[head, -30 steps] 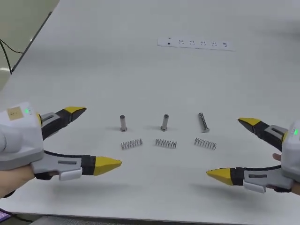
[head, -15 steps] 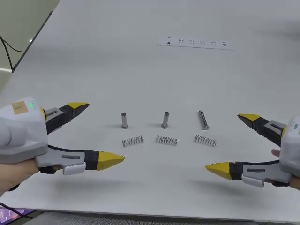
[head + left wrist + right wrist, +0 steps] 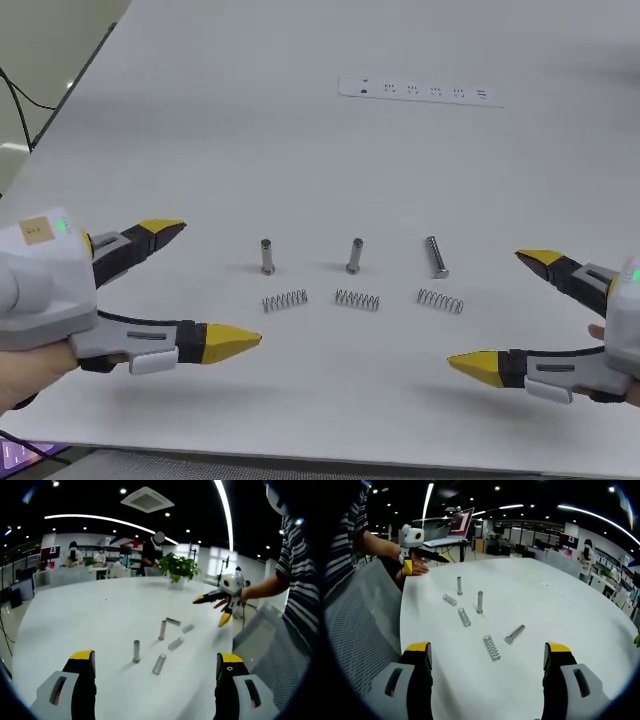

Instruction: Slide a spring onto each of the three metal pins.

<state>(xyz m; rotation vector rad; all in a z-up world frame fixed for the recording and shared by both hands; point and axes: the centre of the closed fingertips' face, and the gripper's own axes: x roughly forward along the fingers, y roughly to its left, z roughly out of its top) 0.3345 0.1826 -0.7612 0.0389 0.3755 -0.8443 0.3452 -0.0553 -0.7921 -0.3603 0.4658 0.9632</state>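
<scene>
Three metal pins lie in a row on the white table: the left pin [image 3: 267, 256] and middle pin [image 3: 355, 255] stand upright, the right pin [image 3: 434, 256] lies on its side. In front of each lies a spring: left [image 3: 285, 300], middle [image 3: 357, 299], right [image 3: 440, 301]. My left gripper [image 3: 205, 285] hovers open to the left of the row, nothing between its fingers. My right gripper [image 3: 502, 310] hovers open to the right, also holding nothing. The right gripper view has the lying pin [image 3: 514, 634] and its spring [image 3: 491, 647] nearest; the left gripper view has the left pin [image 3: 136, 651] and spring [image 3: 159, 663] nearest.
A white power strip [image 3: 418, 92] lies at the far side of the table. The table's front edge [image 3: 300, 458] runs just below both grippers. A dark cable [image 3: 20, 105] hangs off the left edge. People and a potted plant [image 3: 177, 569] stand beyond the table.
The head camera has shifted a little. The right gripper has drifted slightly right and down; the left gripper, pins and springs stay put.
</scene>
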